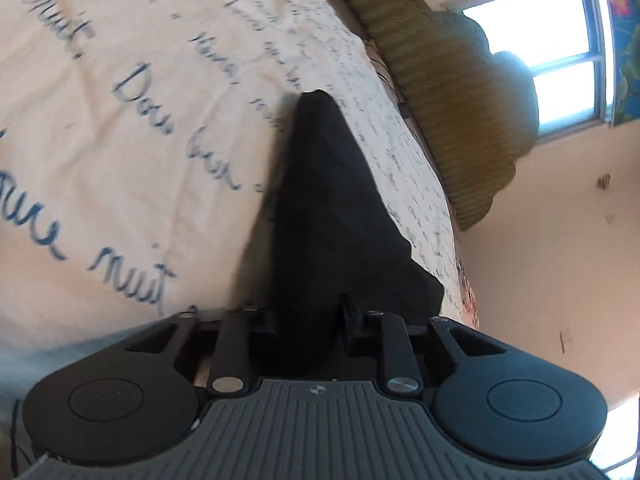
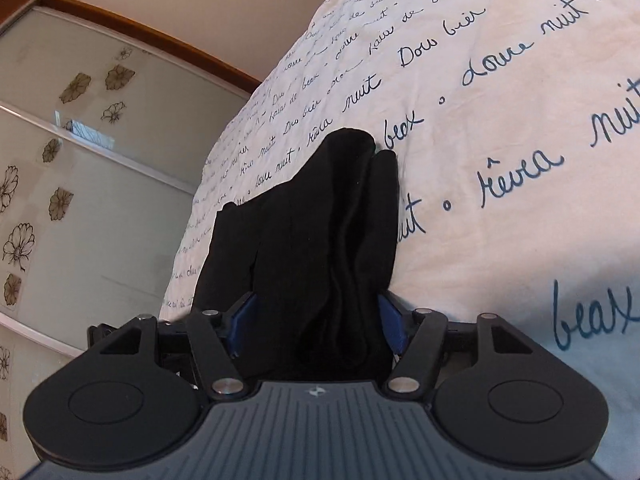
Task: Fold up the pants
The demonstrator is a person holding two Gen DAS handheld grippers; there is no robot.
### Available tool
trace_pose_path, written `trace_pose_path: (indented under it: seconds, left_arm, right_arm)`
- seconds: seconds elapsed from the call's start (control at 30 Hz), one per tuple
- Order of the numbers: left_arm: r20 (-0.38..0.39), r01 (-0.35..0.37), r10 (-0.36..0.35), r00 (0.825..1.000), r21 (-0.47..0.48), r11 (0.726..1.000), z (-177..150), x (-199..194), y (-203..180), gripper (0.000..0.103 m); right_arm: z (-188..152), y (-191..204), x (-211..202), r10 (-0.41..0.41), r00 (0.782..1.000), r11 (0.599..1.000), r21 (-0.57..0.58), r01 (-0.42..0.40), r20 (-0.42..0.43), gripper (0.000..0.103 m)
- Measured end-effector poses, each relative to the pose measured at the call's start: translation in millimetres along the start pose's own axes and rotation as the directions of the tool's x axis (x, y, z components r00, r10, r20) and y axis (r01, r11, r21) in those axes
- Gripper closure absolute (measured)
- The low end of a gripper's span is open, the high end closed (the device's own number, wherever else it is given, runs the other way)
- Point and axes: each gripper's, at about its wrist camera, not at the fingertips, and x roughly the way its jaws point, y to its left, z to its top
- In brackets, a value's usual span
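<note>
The black pants point(image 1: 324, 208) hang in a long taut strip from my left gripper point(image 1: 308, 320), which is shut on their cloth above a cream bedcover with blue handwriting print point(image 1: 120, 128). In the right wrist view the pants point(image 2: 320, 232) bunch in thick folds between the blue pads point(image 2: 244, 320) of my right gripper point(image 2: 316, 324), which is shut on them. The far end of the cloth rests against the bedcover point(image 2: 500, 140). The fingertips of both grippers are hidden by the cloth.
An olive ribbed headboard point(image 1: 448, 92) runs along the bed's far edge, with a bright window point(image 1: 560, 52) behind it. A wardrobe with frosted, flower-patterned sliding doors point(image 2: 80, 168) stands beside the bed.
</note>
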Motion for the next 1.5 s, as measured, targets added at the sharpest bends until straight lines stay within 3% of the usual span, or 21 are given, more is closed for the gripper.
trace_pose_path:
  seconds: [0.03,0.13,0.23,0.33,0.43,0.5,0.63,0.7,0.77,0.8,0.9,0.97,1.03,1.1,1.13,1.2,1.3,1.33,1.4,1.47,1.5]
  left_arm:
    - [0.001,-0.003,0.003,1.000,-0.005,1.000,-1.6,-2.4,0.9,0.080]
    - [0.019,-0.036,0.036,0.999,0.048,0.998,-6.9,-10.9,-12.8,0.088]
    - [0.035,-0.058,0.055,0.998,0.090,0.994,-12.9,-18.1,-26.1,0.088]
    - [0.027,-0.098,0.095,0.995,0.119,0.988,-18.4,-5.6,-19.7,0.082]
    - [0.015,-0.042,0.041,0.999,0.075,0.996,-14.0,-8.3,-8.2,0.079]
    - [0.016,-0.030,0.028,0.999,0.090,0.996,-11.8,-15.1,-10.8,0.072]
    - [0.103,-0.081,0.061,0.993,0.203,0.976,-6.6,-50.1,-32.7,0.071]
    - [0.182,-0.087,0.043,0.982,0.245,0.966,-2.0,-70.0,-46.2,0.064]
    - [0.261,-0.079,0.002,0.965,0.284,0.956,3.2,-77.9,-62.9,0.043]
    - [0.276,-0.067,-0.018,0.961,0.298,0.952,6.0,-73.7,-72.6,0.038]
    - [0.219,-0.027,-0.053,0.974,0.348,0.937,11.1,-32.8,-99.4,0.035]
    - [0.171,-0.071,0.003,0.985,0.396,0.915,12.9,5.1,-111.8,0.035]
    - [0.160,-0.180,0.118,0.980,0.455,0.872,8.9,42.4,-112.0,0.035]
    - [0.095,-0.228,0.208,0.974,0.458,0.859,12.3,66.8,-93.9,0.036]
    - [0.108,-0.212,0.182,0.977,0.467,0.859,12.0,64.2,-86.6,0.033]
    - [0.084,-0.189,0.169,0.982,0.465,0.865,15.1,60.1,-75.6,0.035]
    - [0.091,-0.168,0.142,0.986,0.476,0.863,17.4,60.8,-70.3,0.035]
    - [0.110,-0.178,0.142,0.984,0.497,0.849,14.0,62.1,-71.6,0.035]
    - [0.166,-0.236,0.171,0.971,0.575,0.783,0.1,64.5,-80.8,0.036]
    - [0.267,-0.334,0.210,0.941,0.614,0.715,-21.3,53.6,-96.6,0.036]
    - [0.302,-0.359,0.210,0.930,0.617,0.701,-32.8,43.4,-101.3,0.035]
  right_arm:
    - [1.3,3.7,0.5,-0.009,1.000,0.999,-0.041,0.009,-0.004,0.082]
    - [8.6,23.8,-3.7,-0.031,1.000,0.989,-0.145,0.030,-0.006,0.083]
    - [16.2,38.6,-10.2,-0.045,0.999,0.977,-0.208,0.044,0.000,0.083]
    - [13.5,12.7,3.4,-0.091,0.994,0.985,-0.155,0.081,-0.058,0.083]
    - [7.3,-18.1,1.2,0.022,0.999,1.000,0.001,-0.022,-0.032,0.082]
    - [3.6,-19.4,-3.4,0.037,0.999,0.999,0.019,-0.036,-0.007,0.076]
    - [6.2,-5.3,-28.2,-0.043,0.994,0.999,0.010,0.043,0.096,0.060]
    - [9.5,8.5,-41.3,-0.068,0.981,0.997,-0.028,0.074,0.181,0.039]
    - [14.1,24.7,-40.9,-0.018,0.977,0.997,-0.065,0.032,0.211,0.038]
    - [16.7,32.9,-34.7,0.022,0.979,0.997,-0.075,-0.006,0.203,0.038]
    - [22.1,56.1,1.1,0.113,0.979,0.992,-0.080,-0.101,0.167,0.037]
    - [24.6,64.0,27.1,0.124,0.982,0.991,-0.069,-0.115,0.143,0.037]
    - [25.3,64.4,49.9,0.062,0.990,0.997,-0.047,-0.057,0.124,0.037]
    - [18.1,51.4,59.0,0.017,0.988,1.000,0.007,-0.018,0.151,0.043]
    - [10.7,45.4,56.1,0.030,0.984,0.999,0.014,-0.033,0.177,0.045]
    - [2.2,42.1,50.6,-0.007,0.984,1.000,-0.009,0.008,0.175,0.067]
    - [-2.5,28.8,46.6,0.032,0.983,0.999,0.017,-0.036,0.180,0.072]
    - [-2.3,27.2,47.2,0.036,0.983,0.999,0.019,-0.040,0.183,0.073]
    - [-1.6,29.6,47.9,0.038,0.982,0.999,0.007,-0.040,0.186,0.073]
    - [-4.7,34.4,40.3,0.033,0.982,0.999,-0.009,-0.032,0.185,0.072]
    - [-9.0,40.2,32.9,0.022,0.983,1.000,-0.013,-0.020,0.185,0.070]
